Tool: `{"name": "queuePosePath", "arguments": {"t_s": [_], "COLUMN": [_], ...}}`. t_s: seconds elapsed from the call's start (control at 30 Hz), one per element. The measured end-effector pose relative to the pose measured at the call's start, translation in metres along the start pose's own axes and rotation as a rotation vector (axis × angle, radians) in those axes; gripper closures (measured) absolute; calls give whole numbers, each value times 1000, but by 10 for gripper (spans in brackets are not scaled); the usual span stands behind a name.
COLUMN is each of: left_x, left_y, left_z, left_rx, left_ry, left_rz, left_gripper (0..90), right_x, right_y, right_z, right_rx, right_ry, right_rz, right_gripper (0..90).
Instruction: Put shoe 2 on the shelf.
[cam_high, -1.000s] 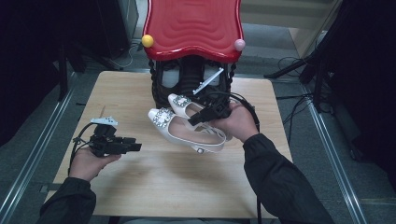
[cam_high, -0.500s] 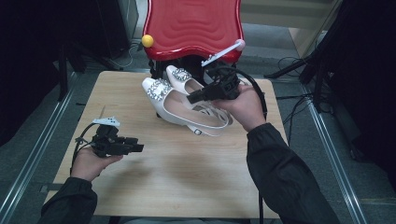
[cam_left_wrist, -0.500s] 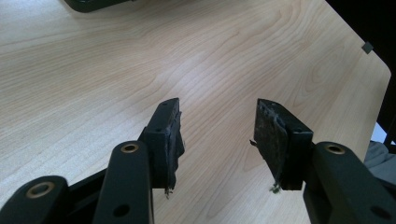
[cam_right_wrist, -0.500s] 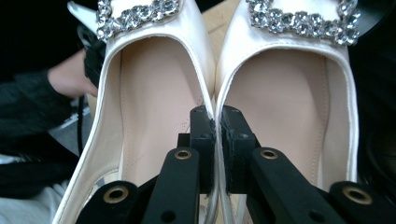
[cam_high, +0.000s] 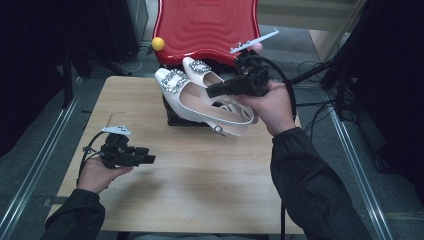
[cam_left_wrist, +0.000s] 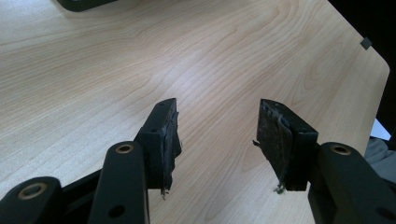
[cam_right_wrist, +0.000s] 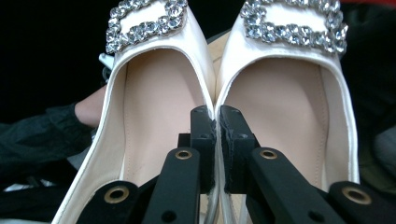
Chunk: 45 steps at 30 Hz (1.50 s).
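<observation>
Pinching both white shoes (cam_high: 200, 97) together by their inner edges, the right tool (cam_high: 216, 91) is carrying them above the counter (cam_high: 200, 195) toward the red case (cam_high: 207, 25), needing a steady set-down, while the left tool (cam_high: 150, 159) is just opening, empty.

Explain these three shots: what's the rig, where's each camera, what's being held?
No robot here: a person holds a two-jaw gripper in each hand. The high view looks down on a wooden table from the person's side. The other two cameras ride on the grippers and look along their black jaws.

The right gripper is shut on a pair of white shoes with rhinestone buckles, held off the table. Its own view shows the jaws pinching the two inner side walls of the shoes together, one jaw inside each shoe.

The left gripper is open and holds nothing; its jaws have just been opening over bare wood.

Behind the shoes stands a red wavy-topped object with a yellow ball at its corner.
</observation>
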<state>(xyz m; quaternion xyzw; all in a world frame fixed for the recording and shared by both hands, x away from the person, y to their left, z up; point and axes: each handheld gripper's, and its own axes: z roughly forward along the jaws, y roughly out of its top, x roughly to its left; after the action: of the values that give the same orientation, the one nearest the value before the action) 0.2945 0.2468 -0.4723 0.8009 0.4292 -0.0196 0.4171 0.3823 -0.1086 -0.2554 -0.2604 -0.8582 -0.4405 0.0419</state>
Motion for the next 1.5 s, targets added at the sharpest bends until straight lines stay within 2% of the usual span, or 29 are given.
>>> {"name": "queuePosePath", "arguments": {"t_s": [0.27,0.53,0.73,0.87,1.17,1.3,1.5], "left_x": [-1,-1,-1,-1,-1,0,-1], "left_y": [1,2,2,2,2,2,3], "left_z": [2,3,4,5,7,6,8], "left_rx": [5,10,12,15,25,20,21], "left_ry": [0,-7,-9,-16,-14,-24,-40], "left_rz": [6,9,14,16,24,18,27], "left_gripper": [482,484,484,485,485,483,482], "right_x": [3,3,1,-2,-4,-8,-23], "right_y": [11,32,55,69,100,114,124], "right_z": [-19,-32,-37,-39,-42,-45,-46], "right_rx": [-62,-183,-226,-281,-365,-396,-457], "right_ry": [-27,-43,-69,-77,-126,-136,-189], "right_rz": [12,78,126,163,207,243,308], "right_gripper": [866,866,866,867,867,867,867]}}
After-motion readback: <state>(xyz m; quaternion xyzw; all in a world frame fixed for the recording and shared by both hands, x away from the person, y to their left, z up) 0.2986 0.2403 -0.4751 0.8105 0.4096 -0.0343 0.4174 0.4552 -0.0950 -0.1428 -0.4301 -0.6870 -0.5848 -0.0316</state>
